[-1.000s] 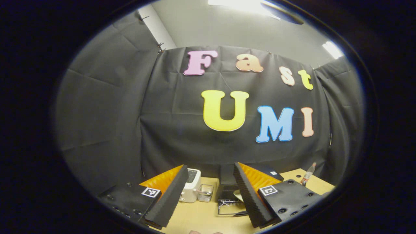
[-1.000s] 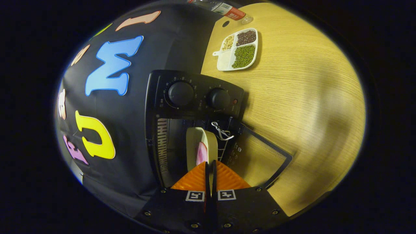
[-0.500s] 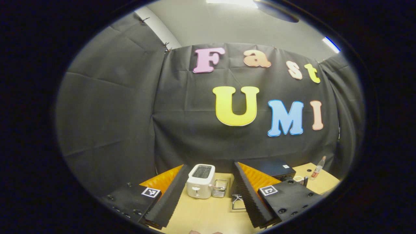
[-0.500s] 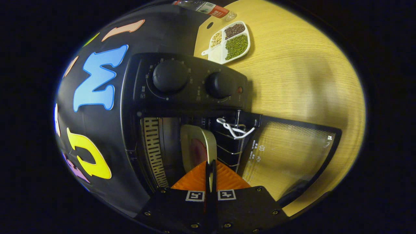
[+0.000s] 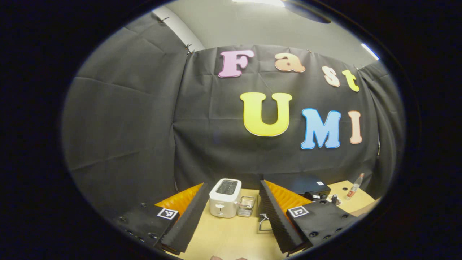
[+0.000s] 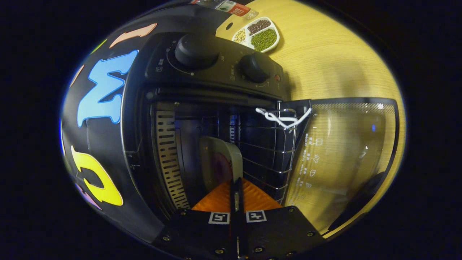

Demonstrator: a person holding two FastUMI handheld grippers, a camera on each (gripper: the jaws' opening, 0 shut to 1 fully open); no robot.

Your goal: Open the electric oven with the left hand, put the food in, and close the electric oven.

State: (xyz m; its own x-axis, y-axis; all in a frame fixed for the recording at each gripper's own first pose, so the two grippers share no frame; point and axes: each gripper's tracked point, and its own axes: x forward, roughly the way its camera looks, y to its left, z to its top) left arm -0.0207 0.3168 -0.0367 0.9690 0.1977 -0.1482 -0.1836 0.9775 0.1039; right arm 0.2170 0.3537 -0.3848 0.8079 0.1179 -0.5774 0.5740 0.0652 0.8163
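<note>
The right tongs point(image 6: 236, 187) are pressed shut on the rim of a pale plate point(image 6: 231, 159) that carries a pink piece of food point(image 6: 219, 168), and the plate is already partly inside the dark cavity of the electric oven point(image 6: 216, 68), seen turned on its side in the right gripper view. The oven door point(image 6: 346, 151) is fully open and lies down toward the wooden surface point(image 6: 325, 54), and the wire rack point(image 6: 267, 144) sits just beside the plate. The left tongs point(image 5: 234, 213) are wide open and hold nothing; they hover well apart from the oven, pointing to a white toaster point(image 5: 225, 193) on the surface. In my judgement the placing step is nearly done, but some risks remain. The grip is only on the thin edge, so the plate can tilt and the food can slide off. If the plate is released before it rests flat on the rack, it may drop or catch on the wires. Also the door could hit the plate if it is closed while the plate stands too near the front.
</note>
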